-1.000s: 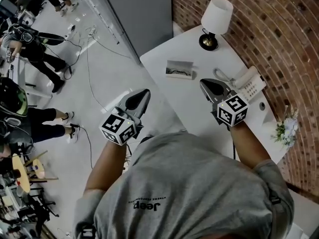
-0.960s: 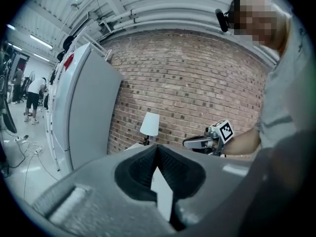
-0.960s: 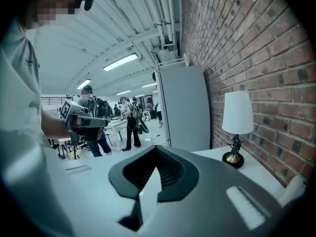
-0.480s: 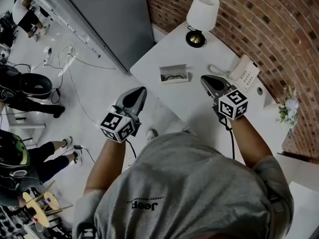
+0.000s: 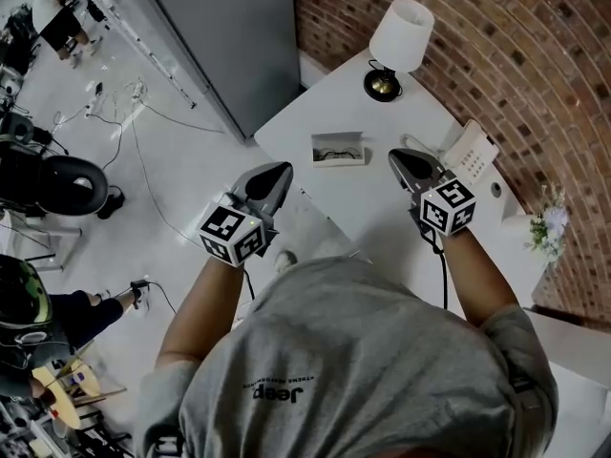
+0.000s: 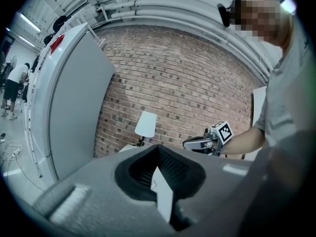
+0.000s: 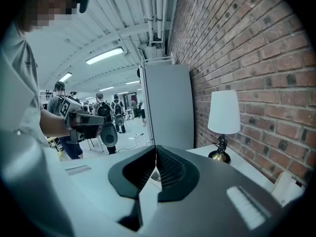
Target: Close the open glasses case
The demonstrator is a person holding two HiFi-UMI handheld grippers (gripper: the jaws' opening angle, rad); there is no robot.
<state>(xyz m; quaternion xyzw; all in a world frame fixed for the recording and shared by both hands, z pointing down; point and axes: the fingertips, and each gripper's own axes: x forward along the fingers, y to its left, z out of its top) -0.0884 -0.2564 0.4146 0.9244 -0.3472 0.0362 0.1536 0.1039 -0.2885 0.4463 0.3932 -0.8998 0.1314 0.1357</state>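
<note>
The open glasses case (image 5: 338, 148) lies on the white table (image 5: 382, 219), a white box with dark glasses inside and its lid up. My left gripper (image 5: 279, 172) hovers shut and empty over the table's left edge, just short of the case. To the right of the case, my right gripper (image 5: 398, 158) hangs over the table, also shut and empty. In the left gripper view the jaws (image 6: 158, 146) meet at a line, and the right gripper (image 6: 203, 142) shows beyond them. The right gripper's jaws (image 7: 156, 147) are pressed together, and the left gripper (image 7: 89, 125) shows to the left.
A white-shaded lamp (image 5: 401, 38) stands at the table's far corner by the brick wall. A white telephone (image 5: 474, 149) sits just right of the right gripper, and small flowers (image 5: 546, 229) further right. A grey cabinet (image 5: 229, 36) stands left of the table. People and cables are on the floor at left.
My left gripper has moved in toward the table edge and the case. The right gripper has shifted a little. Both stay shut.
</note>
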